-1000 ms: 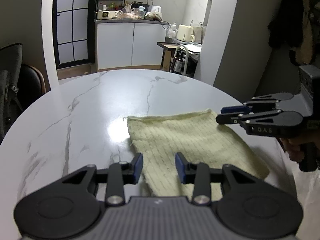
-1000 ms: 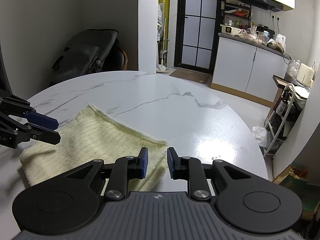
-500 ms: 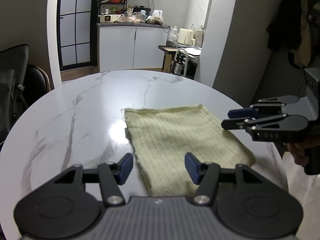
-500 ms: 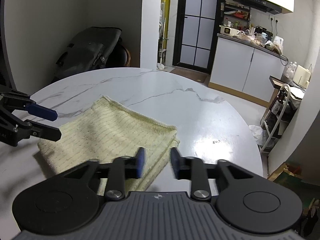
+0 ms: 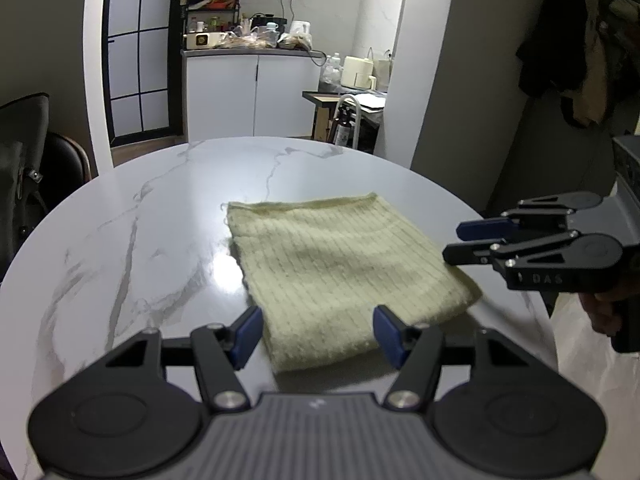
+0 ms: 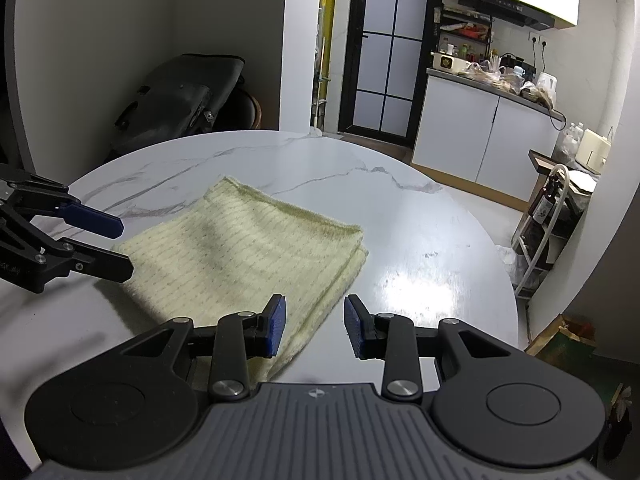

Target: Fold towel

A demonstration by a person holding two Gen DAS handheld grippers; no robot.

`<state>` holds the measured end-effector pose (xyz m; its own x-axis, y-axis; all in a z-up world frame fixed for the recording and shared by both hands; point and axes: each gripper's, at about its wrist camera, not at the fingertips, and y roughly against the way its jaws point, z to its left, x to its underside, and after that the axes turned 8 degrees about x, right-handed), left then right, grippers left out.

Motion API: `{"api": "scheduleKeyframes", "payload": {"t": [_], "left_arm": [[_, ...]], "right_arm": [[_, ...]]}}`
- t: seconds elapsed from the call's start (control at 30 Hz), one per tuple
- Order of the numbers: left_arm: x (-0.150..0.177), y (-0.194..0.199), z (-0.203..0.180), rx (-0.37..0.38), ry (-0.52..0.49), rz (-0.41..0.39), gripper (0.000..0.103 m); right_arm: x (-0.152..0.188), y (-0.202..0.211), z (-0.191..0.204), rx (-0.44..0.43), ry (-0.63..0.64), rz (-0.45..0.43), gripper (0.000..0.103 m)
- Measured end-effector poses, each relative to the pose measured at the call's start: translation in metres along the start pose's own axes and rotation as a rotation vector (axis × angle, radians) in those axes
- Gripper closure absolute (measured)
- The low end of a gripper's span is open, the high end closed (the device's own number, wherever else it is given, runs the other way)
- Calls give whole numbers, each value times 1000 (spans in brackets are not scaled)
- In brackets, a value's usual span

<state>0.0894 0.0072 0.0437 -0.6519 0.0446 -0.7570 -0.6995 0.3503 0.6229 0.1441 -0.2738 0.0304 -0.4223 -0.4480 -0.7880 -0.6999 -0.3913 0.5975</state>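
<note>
A pale yellow ribbed towel lies folded flat on the round white marble table. My left gripper hovers just short of the towel's near edge. Its jaws are opening, and no cloth is pinched between the blue pads. It also shows at the left of the right wrist view as the left gripper, beside the towel. My right gripper stands open over the towel's near corner with nothing gripped. In the left wrist view the right gripper sits off the towel's right edge.
A dark chair with a bag stands behind the table. White kitchen cabinets and a small rack with bottles lie beyond. A hand holds the right gripper near the table's right rim.
Both grippers have drawn back from the towel and their jaws have widened. The towel stays folded on the table and now shows farther from each camera.
</note>
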Motion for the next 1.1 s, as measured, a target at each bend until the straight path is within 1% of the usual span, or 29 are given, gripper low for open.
{"api": "scheduleKeyframes", "payload": {"t": [0.03, 0.1, 0.13, 0.23, 0.27, 0.3, 0.37, 0.43, 0.47, 0.5, 0.57, 0.67, 0.73, 0.8, 0.83, 1.1], "left_arm": [[1, 1, -1, 0, 0, 0, 37], [5, 2, -3, -3, 1, -1, 30], [7, 4, -4, -6, 2, -3, 23], [12, 7, -7, -14, 0, 1, 21], [13, 7, -8, -18, -1, 3, 14], [14, 7, -9, -25, -5, 5, 10], [17, 7, -12, -36, -16, 18, 8], [18, 7, -13, -39, -20, 22, 8], [20, 7, -14, -42, -24, 23, 8], [21, 7, -15, -46, -28, 24, 8], [23, 7, -16, -51, -32, 26, 3], [25, 8, -17, -47, -40, 25, 0], [26, 7, -17, -44, -45, 25, 0], [26, 7, -17, -41, -50, 26, 0], [26, 6, -17, -41, -49, 28, 0], [26, 5, -14, -51, -45, 38, 0]], "right_arm": [[2, 2, 1, 0, 0, 0, 67], [5, 5, 3, 0, 2, 0, 67], [6, 6, 5, -1, 3, 0, 67], [11, 9, 8, -1, 5, 0, 67], [12, 10, 9, -3, 3, 0, 67], [14, 11, 10, -6, 2, -1, 67], [16, 14, 11, -14, 0, -2, 65], [19, 16, 12, -22, -3, -6, 44], [20, 18, 13, -24, -4, -8, 40], [21, 19, 13, -26, -4, -10, 34], [24, 20, 14, -31, -4, -9, 29], [26, 21, 15, -40, -1, -1, 23], [28, 20, 15, -46, 3, 6, 9], [29, 21, 16, -51, 5, 7, 2], [30, 21, 17, -53, 4, 7, 0], [32, 19, 13, -59, -24, 9, 0]]}}
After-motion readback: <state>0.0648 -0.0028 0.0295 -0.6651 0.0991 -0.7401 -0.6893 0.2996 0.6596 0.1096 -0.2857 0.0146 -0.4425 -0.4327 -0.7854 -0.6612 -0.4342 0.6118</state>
